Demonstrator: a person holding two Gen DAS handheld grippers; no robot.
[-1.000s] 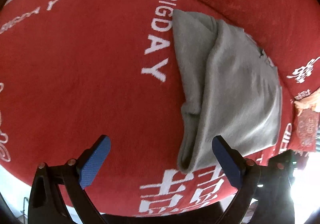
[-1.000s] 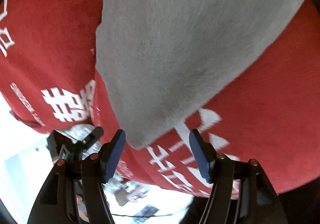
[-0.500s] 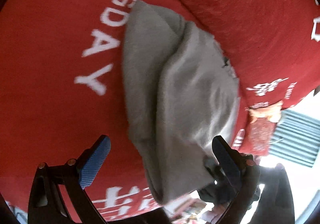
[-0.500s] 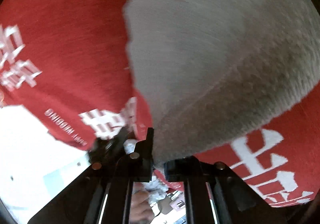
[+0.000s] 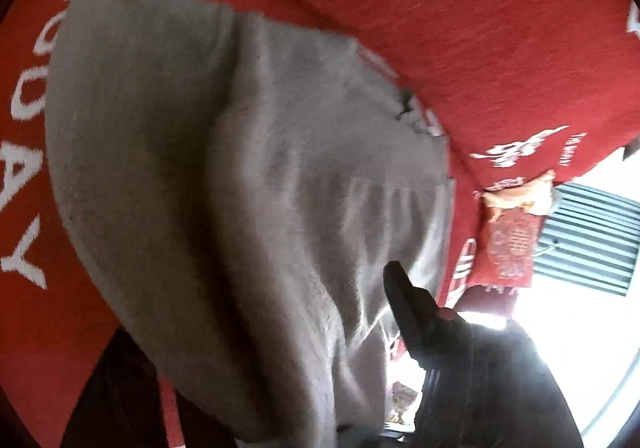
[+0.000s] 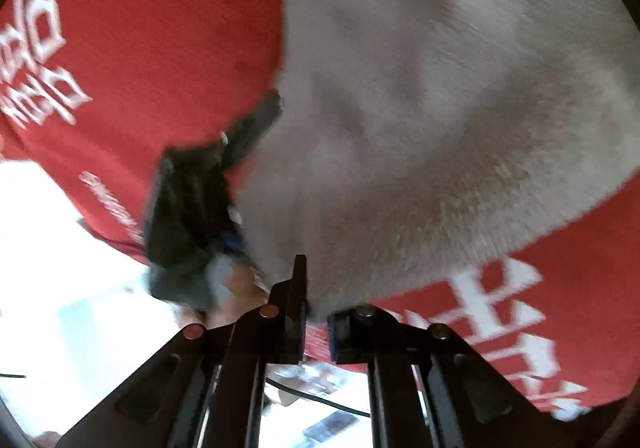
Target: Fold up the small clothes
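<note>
Grey garment (image 6: 440, 107) is laid on the red cover (image 6: 160, 27), stretching away from the right hand-held gripper (image 6: 316, 288), which is pinched shut on its near corner. The left hand-held gripper (image 5: 316, 300) has just been closing its jaws around the garment's edge beside that corner; whether that edge is held cannot be told.

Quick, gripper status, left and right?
Left gripper: jaws have just been closing with the grey garment between them; grip cannot be told.
Right gripper: shut on the grey garment's corner.
</note>
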